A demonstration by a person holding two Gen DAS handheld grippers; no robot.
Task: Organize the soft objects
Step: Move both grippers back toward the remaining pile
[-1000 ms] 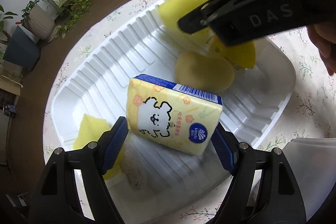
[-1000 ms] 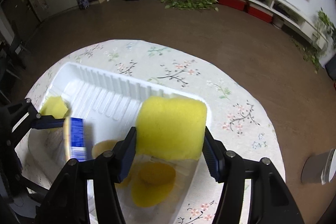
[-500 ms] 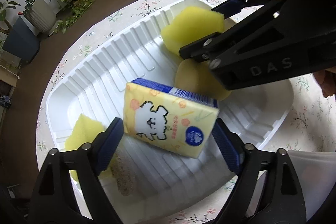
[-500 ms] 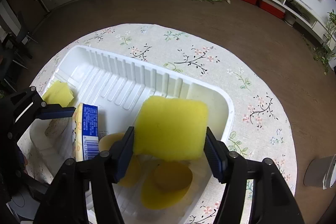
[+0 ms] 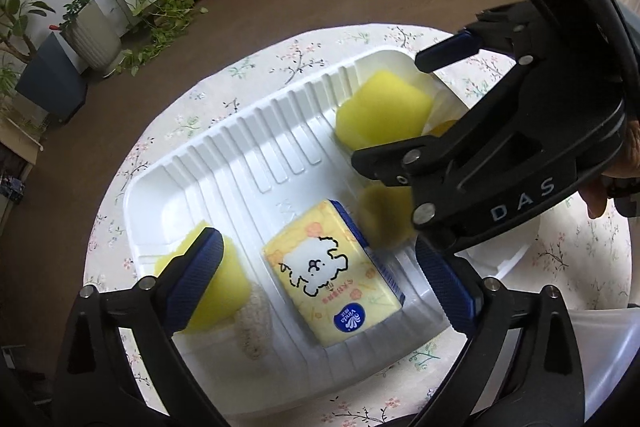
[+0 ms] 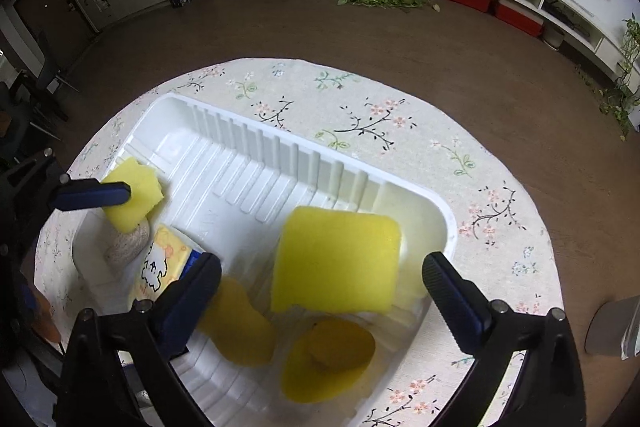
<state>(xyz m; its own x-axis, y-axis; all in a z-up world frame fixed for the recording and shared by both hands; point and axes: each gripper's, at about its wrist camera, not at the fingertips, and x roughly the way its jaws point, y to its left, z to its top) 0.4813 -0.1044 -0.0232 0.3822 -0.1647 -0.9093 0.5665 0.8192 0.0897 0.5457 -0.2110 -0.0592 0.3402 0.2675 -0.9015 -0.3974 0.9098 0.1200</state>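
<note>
My left tongs point(image 5: 320, 267) stand wide, holding nothing; the tissue pack point(image 5: 334, 277) lies flat between their tips on the floor of the white tray point(image 5: 224, 155). Under the left tip sits a small yellow sponge point(image 5: 218, 287), with a pale rough pad point(image 5: 254, 323) just beside it. My right tongs point(image 6: 322, 271) are wide too, gripping nothing; the big yellow sponge point(image 6: 336, 259) rests in the tray between and just ahead of their tips, leaning toward the far wall. Nearer than it lie two darker yellow sponges, one point(image 6: 240, 325) by the left tip and one point(image 6: 328, 359) lower down. The tray sits on the flowered bench point(image 6: 400, 131).
</note>
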